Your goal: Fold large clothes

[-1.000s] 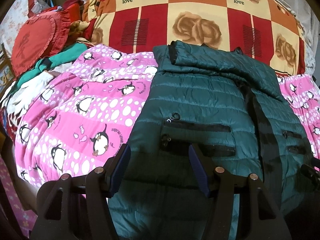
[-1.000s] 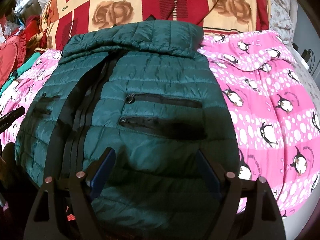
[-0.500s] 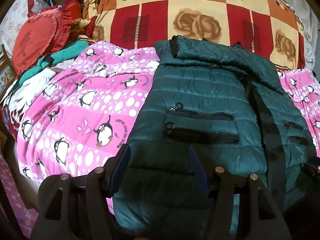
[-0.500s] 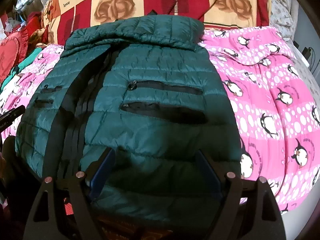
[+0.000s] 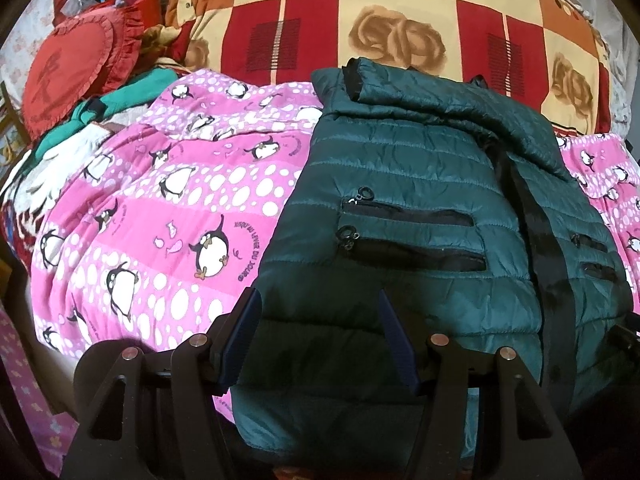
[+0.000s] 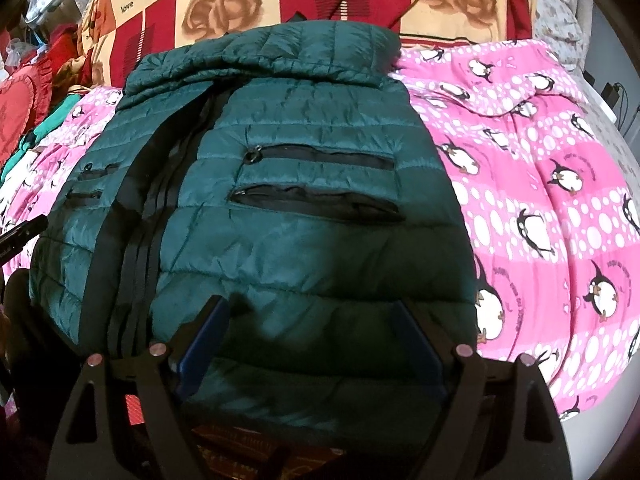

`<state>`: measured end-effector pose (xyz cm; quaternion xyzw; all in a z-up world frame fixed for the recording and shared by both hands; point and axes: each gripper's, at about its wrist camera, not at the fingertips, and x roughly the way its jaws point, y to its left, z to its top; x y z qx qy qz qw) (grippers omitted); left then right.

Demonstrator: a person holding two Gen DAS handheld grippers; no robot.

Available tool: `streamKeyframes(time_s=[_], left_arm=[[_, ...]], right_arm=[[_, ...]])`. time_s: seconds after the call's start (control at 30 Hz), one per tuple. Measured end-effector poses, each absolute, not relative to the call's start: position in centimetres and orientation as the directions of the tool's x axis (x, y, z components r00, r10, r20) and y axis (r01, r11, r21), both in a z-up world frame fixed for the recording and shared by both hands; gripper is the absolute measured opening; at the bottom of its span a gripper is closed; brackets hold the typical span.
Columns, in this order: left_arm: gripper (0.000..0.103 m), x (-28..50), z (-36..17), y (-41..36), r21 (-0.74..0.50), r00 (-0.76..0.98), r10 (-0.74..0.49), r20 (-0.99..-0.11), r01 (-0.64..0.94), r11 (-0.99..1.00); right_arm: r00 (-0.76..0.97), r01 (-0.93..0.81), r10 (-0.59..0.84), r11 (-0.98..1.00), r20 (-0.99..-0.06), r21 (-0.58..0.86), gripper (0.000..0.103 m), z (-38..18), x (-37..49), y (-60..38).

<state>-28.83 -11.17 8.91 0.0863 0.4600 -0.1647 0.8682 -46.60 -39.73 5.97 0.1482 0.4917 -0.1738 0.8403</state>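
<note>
Hovering both claws, left gripper [image 5: 320, 340] & right gripper [image 6: 310, 340], jaws spread, gripping nothing, over green jacket [image 5: 420, 200] hem; pinching both corners evenly seems best.

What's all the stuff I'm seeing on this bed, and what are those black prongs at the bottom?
Puffer jacket: one, dark green, black zips, lying flat on the pink quilt, front up.
Penguin quilt: one, pink with white dots, under the jacket.
Rose blanket: one, red, orange and cream checks, piled behind the jacket.
Round cushion: one, red, frilled, far left.
Teal garment: one, beside the cushion.
Left gripper: one, black with blue pads, open over the jacket's hem.
Right gripper: one, same make, open over the hem.
</note>
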Motion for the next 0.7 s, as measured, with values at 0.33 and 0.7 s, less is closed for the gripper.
streamKeyframes(time_s=[0.33,0.7], left_arm=[[0.036,-27.0,8.8,-6.9,-0.2,0.37,-0.355,-0.859,0.394,0.897],[0.036,-27.1,5.2,-4.4,-0.313,0.19,-0.406,-0.894,0.384,0.868]], right_arm=[[0.441,0.452,-0.144,0.888,-0.886,0.08,0.089,6.2,-48.1,-41.2],[0.398,0.518,-0.125,0.848,-0.909,0.11,0.091,5.3,-50.1,-45.0]])
